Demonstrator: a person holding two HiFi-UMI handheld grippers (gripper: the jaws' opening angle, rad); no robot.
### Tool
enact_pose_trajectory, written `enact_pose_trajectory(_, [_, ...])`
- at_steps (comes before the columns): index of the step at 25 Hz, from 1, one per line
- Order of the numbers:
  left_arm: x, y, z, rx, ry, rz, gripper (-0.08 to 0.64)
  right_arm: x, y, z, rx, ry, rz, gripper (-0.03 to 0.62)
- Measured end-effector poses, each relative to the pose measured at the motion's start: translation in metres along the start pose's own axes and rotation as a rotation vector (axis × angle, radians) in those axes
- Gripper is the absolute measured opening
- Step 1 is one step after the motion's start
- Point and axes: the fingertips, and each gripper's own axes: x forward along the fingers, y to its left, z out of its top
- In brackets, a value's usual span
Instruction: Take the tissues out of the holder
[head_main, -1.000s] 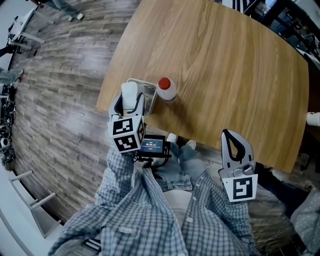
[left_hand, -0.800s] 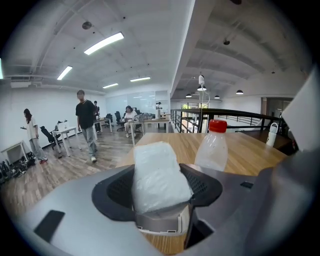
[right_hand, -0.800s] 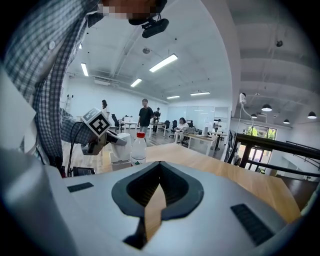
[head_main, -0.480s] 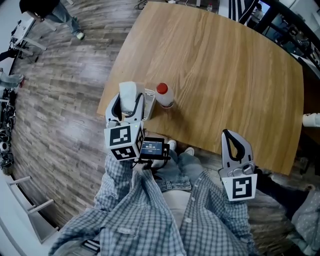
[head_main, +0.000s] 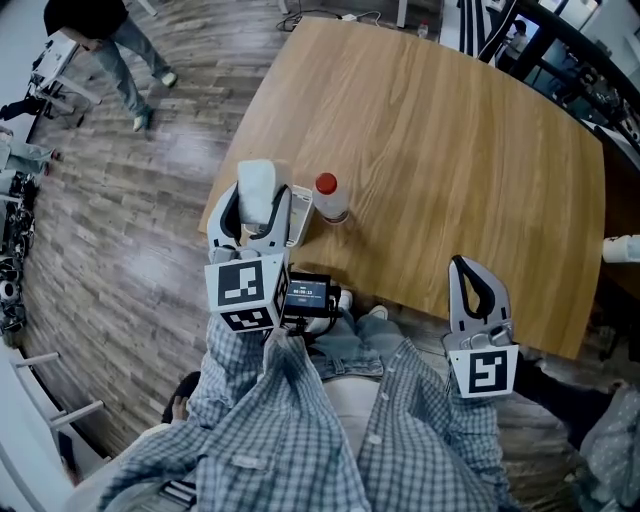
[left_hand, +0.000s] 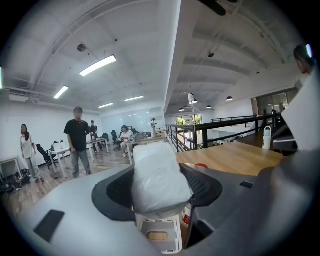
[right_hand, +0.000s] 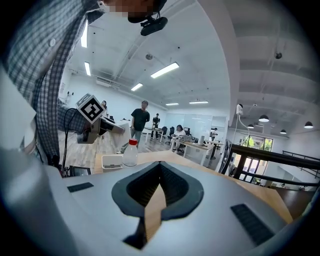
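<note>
Left tongs clamp a soft, plastic-wrapped white tissue pack.

my left gripper draws back toward me and up off the holder, tissue pack riding along in its jaws, a person steps into view on the floor

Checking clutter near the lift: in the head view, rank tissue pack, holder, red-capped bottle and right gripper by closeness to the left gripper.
1. tissue pack, clamped in the jaws of the left gripper.
2. holder, just to its right on the table.
3. red-capped bottle, right of the holder.
4. right gripper, far right.
</note>
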Motion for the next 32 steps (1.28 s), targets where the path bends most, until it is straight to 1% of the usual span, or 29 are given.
enact_pose_trajectory(4, [-0.012, -0.001, 0.033, 0.001, -0.081, -0.012, 0.276, 0.001, 0.000, 0.006, -0.010, -0.012, 0.003, 0.008])
enact_pose_trajectory(10, [-0.015, -0.027, 0.068, 0.039, -0.177, -0.065, 0.276, 0.007, -0.007, -0.001, -0.017, -0.019, 0.009, 0.008])
enact_pose_trajectory(16, [-0.024, -0.044, 0.093, 0.015, -0.237, -0.125, 0.276, 0.002, -0.010, 0.007, -0.014, -0.030, -0.012, 0.008])
enact_pose_trajectory(24, [-0.024, -0.067, 0.099, -0.087, -0.258, -0.230, 0.276, -0.003, -0.014, 0.011, -0.014, -0.051, -0.044, 0.008])
enact_pose_trajectory(29, [-0.025, -0.084, 0.104, -0.083, -0.259, -0.291, 0.276, -0.006, -0.014, 0.017, -0.014, -0.069, -0.065, 0.008])
enact_pose_trajectory(32, [-0.023, -0.097, 0.102, -0.090, -0.248, -0.342, 0.276, -0.007, -0.012, 0.018, -0.011, -0.072, -0.065, 0.008])
